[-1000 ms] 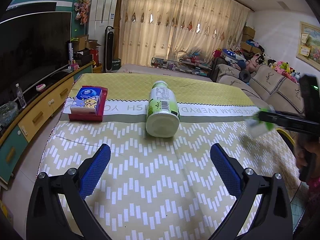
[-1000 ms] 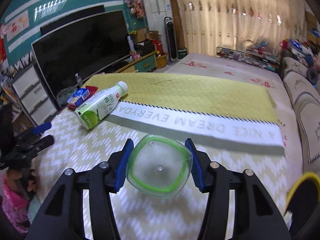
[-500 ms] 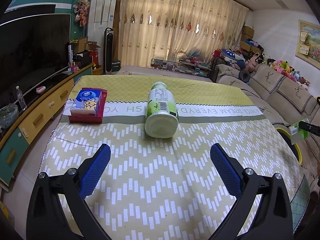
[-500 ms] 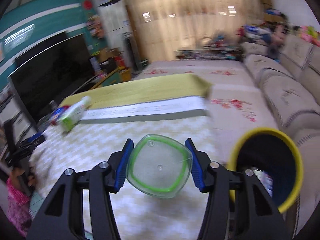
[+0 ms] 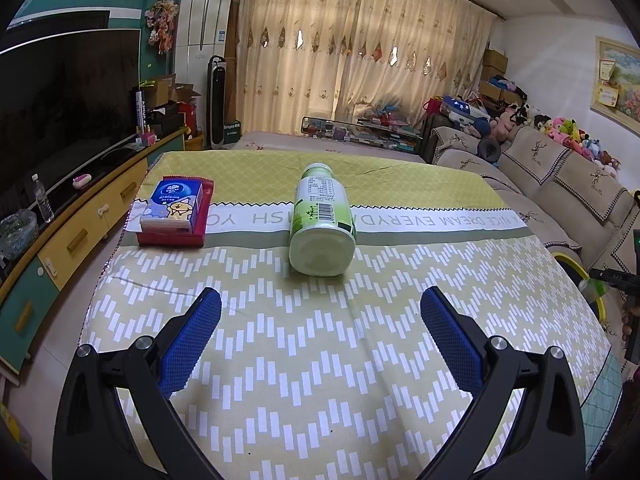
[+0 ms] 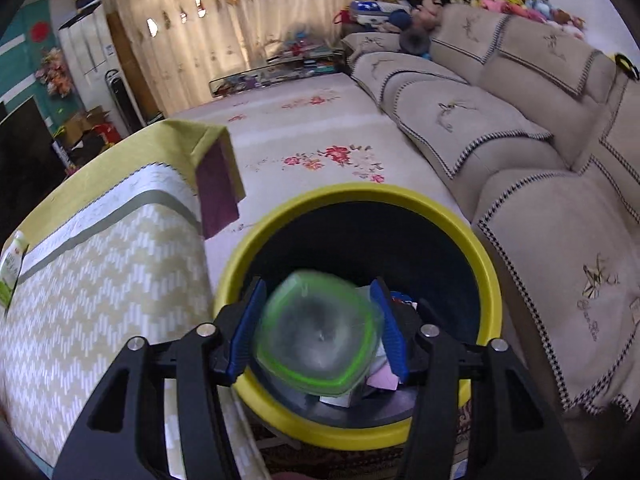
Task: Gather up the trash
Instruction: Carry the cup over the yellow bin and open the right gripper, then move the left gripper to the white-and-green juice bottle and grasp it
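Right claw (image 6: 318,330) is over the yellow-rimmed bin (image 6: 490,280), jaws just been opening. The clear cup with the green rim (image 6: 316,340) sits between the pads, blurred, looks like it's slipping free; right pad seems clear of it, so I'd call it released, not pinched.

Do it well: hold the claw centred over the bin mouth, keep widening until the cup drops clean, don't swing away early or it clips the rim.

Bin contents: paper scraps and some packaging at the bottom, details too dim.

Left claw (image 5: 320,336) spread wide, nothing in it, above the worktop (image 5: 280,360). 1 green bottle (image 5: 322,226) lies on its side ahead, likely next. Tissue pack (image 5: 174,204) rests on a red tray (image 5: 200,224).
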A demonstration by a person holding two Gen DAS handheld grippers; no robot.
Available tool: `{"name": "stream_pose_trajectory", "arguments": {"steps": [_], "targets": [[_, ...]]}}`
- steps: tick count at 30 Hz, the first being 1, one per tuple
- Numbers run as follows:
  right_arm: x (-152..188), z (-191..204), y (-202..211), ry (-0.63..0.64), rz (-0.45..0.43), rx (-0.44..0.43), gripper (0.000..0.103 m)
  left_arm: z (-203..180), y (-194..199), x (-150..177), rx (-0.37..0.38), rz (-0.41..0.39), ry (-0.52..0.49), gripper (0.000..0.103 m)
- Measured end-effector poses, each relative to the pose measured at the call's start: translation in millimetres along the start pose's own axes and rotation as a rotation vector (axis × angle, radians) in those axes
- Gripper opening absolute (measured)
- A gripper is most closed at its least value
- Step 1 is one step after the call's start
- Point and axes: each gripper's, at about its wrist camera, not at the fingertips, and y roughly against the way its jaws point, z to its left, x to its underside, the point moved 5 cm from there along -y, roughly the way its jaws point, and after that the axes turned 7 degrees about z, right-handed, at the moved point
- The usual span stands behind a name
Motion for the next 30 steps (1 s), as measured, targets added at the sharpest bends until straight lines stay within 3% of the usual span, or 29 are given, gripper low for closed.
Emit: {"name": "stream_pose_trajectory", "arguments": {"steps": [8,15,30], "targets": [[-2,14,14,0.012,-0.043,-0.021,0.063,-2,-7,1,0.007,0.027,0.008,0.098],[-12,30,20,0.061,-0.075,-0.027,0.064,-16,-27,-3,-0.038,0.144,-0.047,0.098],[-2,21,14,0.061,-0.051,-0.049,0.066,-15,-96,-86,-0.060,0.300,-0.053,0.098]]}}
